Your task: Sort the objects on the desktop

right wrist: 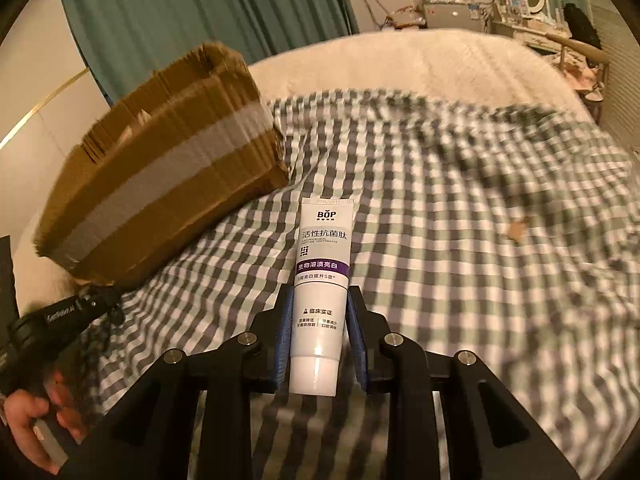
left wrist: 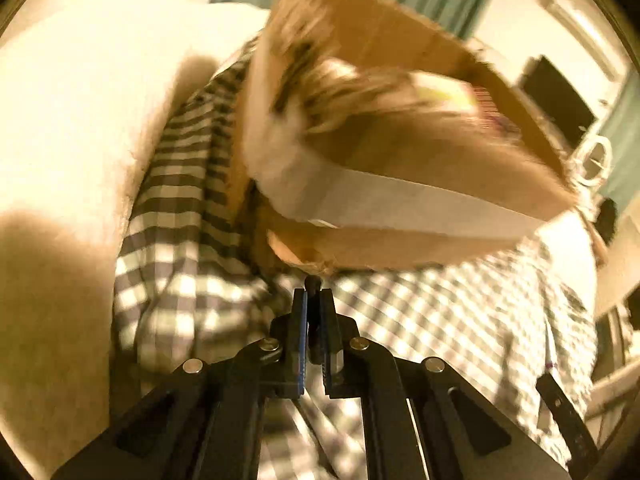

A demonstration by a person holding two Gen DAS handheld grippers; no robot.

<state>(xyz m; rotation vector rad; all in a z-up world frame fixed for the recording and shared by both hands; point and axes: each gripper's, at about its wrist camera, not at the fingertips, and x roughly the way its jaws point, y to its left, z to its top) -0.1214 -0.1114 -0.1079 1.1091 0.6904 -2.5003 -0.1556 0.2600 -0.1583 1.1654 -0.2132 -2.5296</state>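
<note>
Right wrist view: right tongs (right wrist: 319, 320) clamp a white toothpaste tube (right wrist: 322, 280), pointing far over the checked cloth (right wrist: 460, 260) on the bed
Left wrist view: left tongs (left wrist: 313, 300) pinched nearly together on a small dark thing, unclear what; cardboard box (left wrist: 400, 184) blurred just beyond
Box: far left of the tube (right wrist: 160, 184); taped

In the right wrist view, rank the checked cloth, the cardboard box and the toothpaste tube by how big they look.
1. checked cloth, which covers most of the frame.
2. cardboard box, at left.
3. toothpaste tube, held in the right gripper. It sits nearest the camera, so it looks larger than it really is, yet still smallest.
</note>
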